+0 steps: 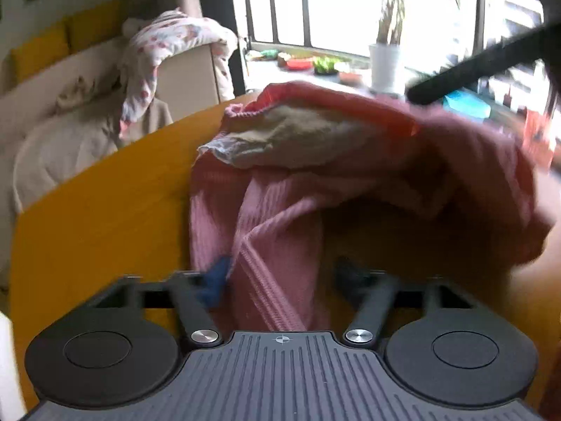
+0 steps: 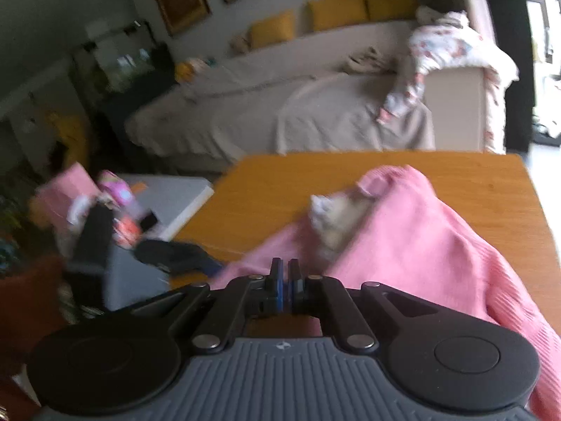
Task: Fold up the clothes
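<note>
A pink ribbed garment [image 1: 350, 161] lies bunched on the wooden table [image 1: 105, 217], its beige inner lining [image 1: 298, 137] showing at the neck. My left gripper [image 1: 284, 277] is open, and a long pink fold runs between its fingers. The blue left pad [image 1: 215, 280] sits at the fold's edge, while the right fingertip [image 1: 350, 273] stands apart from it. A black bar [image 1: 473, 66] meets the raised far right part of the garment. In the right wrist view my right gripper [image 2: 284, 273] is shut, with the pink garment [image 2: 420, 231] bunched around its tips and apparently pinched.
The table's far edge [image 2: 385, 156] faces a beige-covered sofa [image 2: 263, 115] with yellow cushions [image 2: 336, 10] and a floral cloth [image 2: 441, 49] over its arm. A grey box [image 2: 164, 196] with clutter stands left of the table. A white plant pot [image 1: 384, 66] stands by the window.
</note>
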### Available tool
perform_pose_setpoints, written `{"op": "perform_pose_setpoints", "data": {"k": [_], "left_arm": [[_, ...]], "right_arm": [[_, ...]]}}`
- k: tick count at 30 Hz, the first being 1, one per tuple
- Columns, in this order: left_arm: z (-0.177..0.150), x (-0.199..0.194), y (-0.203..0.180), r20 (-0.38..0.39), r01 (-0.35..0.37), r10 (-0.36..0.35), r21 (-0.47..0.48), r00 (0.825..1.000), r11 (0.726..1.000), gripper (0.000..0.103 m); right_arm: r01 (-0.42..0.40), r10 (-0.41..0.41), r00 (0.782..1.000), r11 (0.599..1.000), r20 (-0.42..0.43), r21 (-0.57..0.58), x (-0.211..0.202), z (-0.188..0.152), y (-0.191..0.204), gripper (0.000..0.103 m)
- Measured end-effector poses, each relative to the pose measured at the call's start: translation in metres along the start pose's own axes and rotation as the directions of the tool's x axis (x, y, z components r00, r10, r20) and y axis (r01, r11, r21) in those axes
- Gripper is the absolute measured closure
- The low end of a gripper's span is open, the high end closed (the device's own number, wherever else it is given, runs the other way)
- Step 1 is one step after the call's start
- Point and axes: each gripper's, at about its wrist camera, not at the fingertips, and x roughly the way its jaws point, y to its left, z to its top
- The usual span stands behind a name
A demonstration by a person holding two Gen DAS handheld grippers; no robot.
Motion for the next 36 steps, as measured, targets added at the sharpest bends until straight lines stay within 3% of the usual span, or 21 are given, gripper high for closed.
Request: {"op": "perform_pose_setpoints", "data": {"k": [2,5,7,9,10,11,14,16,17,19,24,27,28,29,32,34,36], "left_arm": [[-0.001,0.000,0.004,-0.006,-0.017,0.017,0.044,1.000,0.999,0.069],[-0.006,0.001,0.028,-0.031,-0.111,0.113,0.065,0.993,0.992,0.076],[-0.010,0.002,0.048,-0.051,-0.177,0.180,0.059,0.982,0.983,0.077],[-0.009,0.005,0.071,-0.060,-0.232,0.232,0.003,0.971,0.973,0.076],[-0.009,0.006,0.083,-0.065,-0.259,0.257,-0.026,0.964,0.966,0.074],[-0.008,0.005,0.092,-0.061,-0.269,0.265,-0.065,0.962,0.961,0.073],[-0.001,-0.011,0.100,-0.002,-0.205,0.207,-0.151,0.978,0.967,0.069],[0.002,-0.031,0.090,0.064,-0.106,0.117,-0.161,0.991,0.981,0.044],[0.003,-0.039,0.084,0.094,-0.052,0.069,-0.165,0.993,0.985,0.038],[0.006,-0.048,0.074,0.133,0.040,-0.017,-0.169,0.991,0.985,0.025],[-0.001,-0.051,0.070,0.199,0.136,-0.093,-0.214,0.976,0.967,0.020],[-0.003,-0.035,0.085,0.220,0.182,-0.117,-0.303,0.968,0.935,0.020],[-0.003,-0.027,0.093,0.224,0.194,-0.120,-0.345,0.967,0.918,0.020],[-0.003,-0.018,0.102,0.228,0.207,-0.124,-0.386,0.966,0.899,0.020],[-0.011,0.001,0.123,0.186,0.188,-0.110,-0.484,0.976,0.854,0.024],[-0.016,0.005,0.129,0.160,0.162,-0.093,-0.506,0.983,0.847,0.024],[-0.018,0.006,0.134,0.139,0.127,-0.064,-0.511,0.988,0.850,0.024]], "right_arm": [[-0.010,0.012,0.999,0.998,0.034,-0.058,-0.002,0.012,0.010,0.103],[0.161,-0.155,0.987,0.960,0.042,-0.231,0.000,0.014,0.020,0.102],[0.274,-0.272,0.961,0.904,0.053,-0.328,0.003,0.010,0.024,0.098],[0.279,-0.290,0.957,0.912,0.011,-0.300,0.013,0.004,0.021,0.074],[0.278,-0.290,0.957,0.922,-0.004,-0.271,0.016,0.001,0.019,0.050],[0.274,-0.288,0.958,0.926,-0.017,-0.261,0.021,-0.003,0.020,0.040],[0.251,-0.275,0.959,0.934,-0.062,-0.256,0.034,-0.017,0.026,0.037],[0.234,-0.271,0.957,0.933,-0.105,-0.275,0.042,-0.026,0.030,0.029],[0.236,-0.280,0.952,0.929,-0.124,-0.287,0.045,-0.032,0.032,0.026],[0.244,-0.287,0.948,0.934,-0.138,-0.262,0.042,-0.040,0.030,0.026],[0.250,-0.247,0.965,0.968,-0.092,0.033,0.009,-0.051,-0.007,0.026],[0.215,-0.204,0.976,0.943,-0.069,0.253,-0.004,-0.061,-0.039,0.026],[0.177,-0.167,0.984,0.935,-0.060,0.306,-0.001,-0.067,-0.044,0.031],[0.124,-0.113,0.992,0.932,-0.050,0.340,0.006,-0.072,-0.043,0.049],[-0.062,0.075,0.997,0.956,-0.035,0.286,0.031,-0.072,-0.011,0.079],[-0.149,0.161,0.986,0.960,-0.033,0.238,0.044,-0.063,0.006,0.092],[-0.199,0.208,0.978,0.952,-0.013,0.231,0.056,-0.047,0.010,0.097]]}}
